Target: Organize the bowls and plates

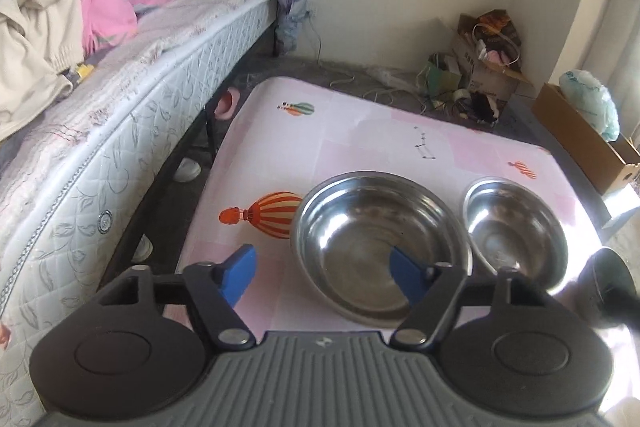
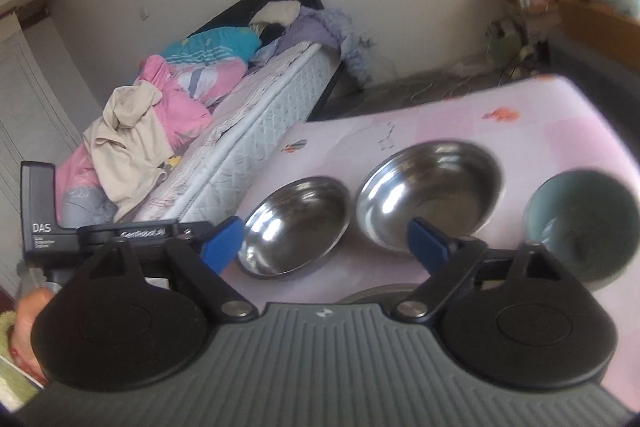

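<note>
Left gripper [image 1: 320,273]: open, empty, straddling the near rim of the large steel bowl [image 1: 382,247], lower centre, presumably to seize it. Right gripper [image 2: 326,241]: open, empty, above the worktop [image 2: 440,123]; smaller steel bowl [image 1: 516,223] beside, likely for nesting.

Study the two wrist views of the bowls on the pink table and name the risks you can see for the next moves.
1. The two steel bowls, one and the other, sit almost rim to rim; gripping one could nudge the other.
2. The teal bowl stands near the table's right edge, so a knock might send it off.
3. Both grippers, left and right, are open and empty, and polished steel rims may slip between the pads.
</note>
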Demonstrator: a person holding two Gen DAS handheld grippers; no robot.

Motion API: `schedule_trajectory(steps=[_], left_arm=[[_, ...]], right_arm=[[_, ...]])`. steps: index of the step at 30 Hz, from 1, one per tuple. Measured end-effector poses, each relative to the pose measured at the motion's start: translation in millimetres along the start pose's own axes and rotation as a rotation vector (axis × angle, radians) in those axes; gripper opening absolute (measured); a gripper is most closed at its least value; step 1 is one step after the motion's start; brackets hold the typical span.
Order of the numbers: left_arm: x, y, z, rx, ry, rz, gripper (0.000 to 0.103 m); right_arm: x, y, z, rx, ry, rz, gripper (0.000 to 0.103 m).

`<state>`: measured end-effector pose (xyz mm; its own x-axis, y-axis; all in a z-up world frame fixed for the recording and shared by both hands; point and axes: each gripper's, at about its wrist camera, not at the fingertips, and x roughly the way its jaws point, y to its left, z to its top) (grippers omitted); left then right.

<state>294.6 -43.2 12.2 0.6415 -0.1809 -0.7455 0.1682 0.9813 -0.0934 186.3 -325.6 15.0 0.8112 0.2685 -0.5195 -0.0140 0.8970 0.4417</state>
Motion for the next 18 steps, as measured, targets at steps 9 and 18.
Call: schedule_trajectory(steps=[9,18], left_arm=[[57,12,27,-0.033,0.080,0.033,0.057],[99,8,34,-0.030,0.153,0.052,0.052]], right_arm=[[91,7,-18,0.089,0.082,-0.049,0.035],[137,-5,-25,0.153,0.138,-0.075,0.024]])
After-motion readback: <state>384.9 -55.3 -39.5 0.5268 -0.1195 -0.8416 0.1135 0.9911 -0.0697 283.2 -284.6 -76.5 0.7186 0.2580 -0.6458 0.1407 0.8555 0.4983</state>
